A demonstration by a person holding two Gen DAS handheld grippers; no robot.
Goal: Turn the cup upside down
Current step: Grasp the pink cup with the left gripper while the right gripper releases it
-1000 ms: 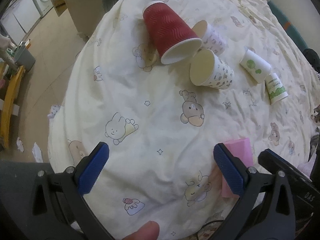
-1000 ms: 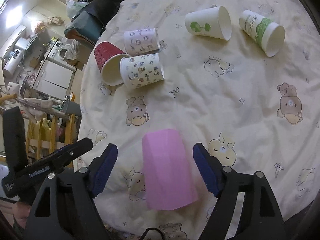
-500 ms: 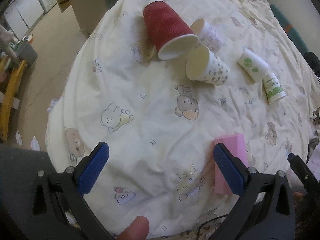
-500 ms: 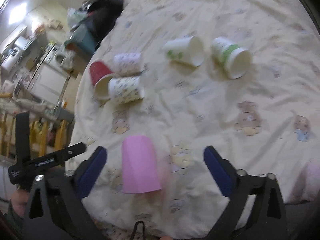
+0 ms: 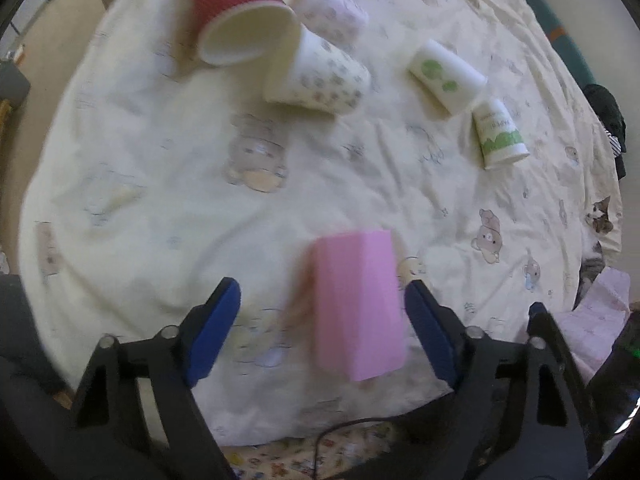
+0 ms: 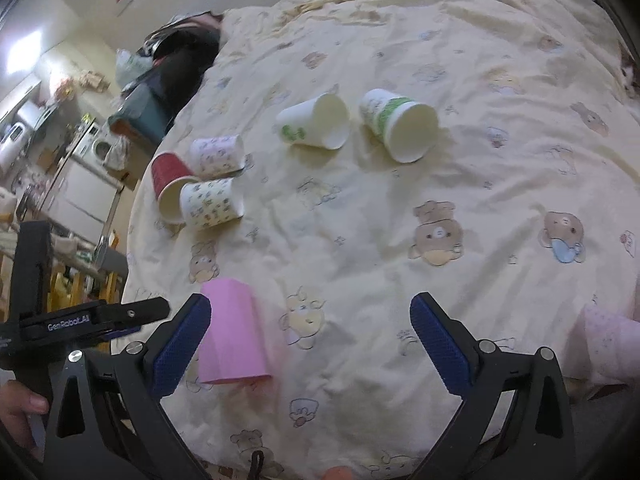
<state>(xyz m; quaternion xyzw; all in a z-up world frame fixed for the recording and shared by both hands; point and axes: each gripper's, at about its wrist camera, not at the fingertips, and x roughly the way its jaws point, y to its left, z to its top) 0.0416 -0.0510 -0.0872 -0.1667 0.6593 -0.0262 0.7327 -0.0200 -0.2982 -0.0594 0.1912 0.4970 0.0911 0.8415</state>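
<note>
Pink cup point(image 6: 232, 334) stood inverted on bed point(image 6: 500, 184); left gripper point(image 5: 322, 330) and right gripper point(image 6: 310, 344) apart, empty; flip apparently complete.

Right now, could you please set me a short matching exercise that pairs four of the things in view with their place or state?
Things:
1. pink cup
2. red cup
3. green-dotted cup
4. right hand-held gripper

States:
A. lying on its side, mouth toward the left camera
B. open, holding nothing
C. standing upside down
D. lying beside the green-banded cup

Pairs: 1-C, 2-A, 3-D, 4-B
</note>
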